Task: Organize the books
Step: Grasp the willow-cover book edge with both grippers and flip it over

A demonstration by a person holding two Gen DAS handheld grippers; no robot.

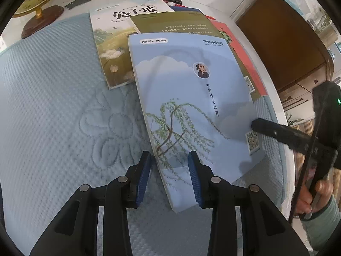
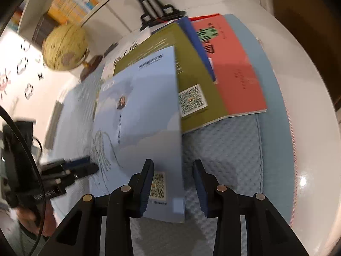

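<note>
Straddling the near corner of the pale blue paperback with the willow-tree cover [image 1: 191,111], the left claw [image 1: 170,177] is sitting wide, jaws not pinching yet. The right claw [image 2: 173,183] is also gaping wide, its left pad over the book's right edge, its right pad over the quilted light-blue mat [image 2: 223,149]. That blue book is lying topmost on a messy fan of books toward the far right corner of the white round worktop [image 2: 302,128]: olive-green softcover [image 2: 198,64], coral-red softcover [image 2: 234,68], cream paperback with lotus art [image 1: 110,42], and a dark blue one barely showing. Judging it thin, light, floppy, with a glossy cover likely slipping; best gripping along the spine or a free edge, sliding it off first. Yellow desk globe on wooden base [image 1: 36,6] is standing at the far left edge. No container on the worktop; the white shelf [image 2: 70,2] behind is holding upright books.
</note>
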